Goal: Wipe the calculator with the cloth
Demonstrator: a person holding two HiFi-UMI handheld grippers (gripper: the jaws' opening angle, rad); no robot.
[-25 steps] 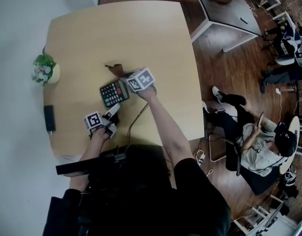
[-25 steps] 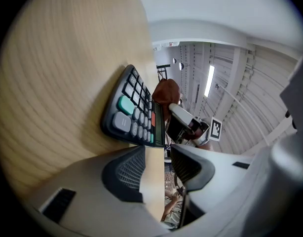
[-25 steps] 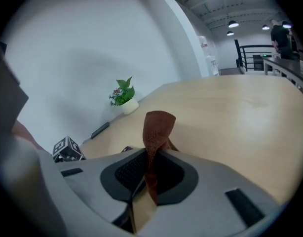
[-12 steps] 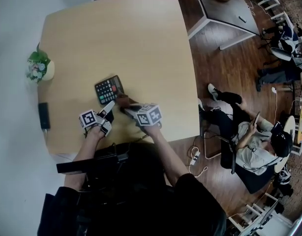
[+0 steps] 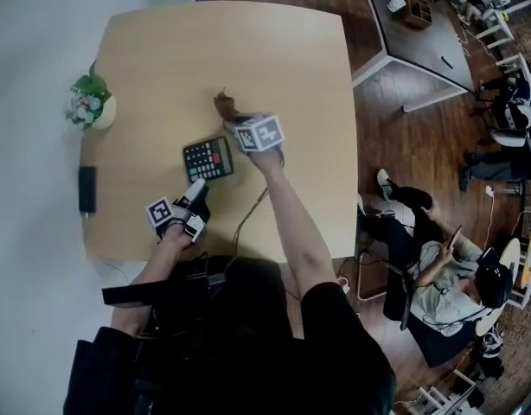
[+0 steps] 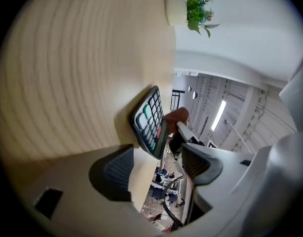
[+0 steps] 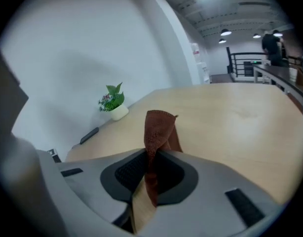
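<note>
A black calculator (image 5: 207,158) with coloured keys lies flat on the pale wooden table (image 5: 274,59). My right gripper (image 5: 233,119) hovers just beyond the calculator's far right corner, shut on a brown cloth (image 5: 224,104). In the right gripper view the cloth (image 7: 159,125) sticks up from the pinched jaws of the right gripper (image 7: 151,174). My left gripper (image 5: 197,189) sits at the calculator's near edge, its jaws opening. In the left gripper view the calculator (image 6: 150,122) lies just ahead of the left gripper (image 6: 156,164), whose pads do not press on it.
A small potted plant (image 5: 91,104) stands at the table's left edge, with a flat black device (image 5: 87,188) nearer along that edge. A cable (image 5: 244,219) runs off the table's front edge. A person sits on the floor to the right (image 5: 430,249).
The right gripper with the cloth swept toward me over the calculator, then back past its far side. The left gripper's jaws have come apart at the calculator's near edge.
</note>
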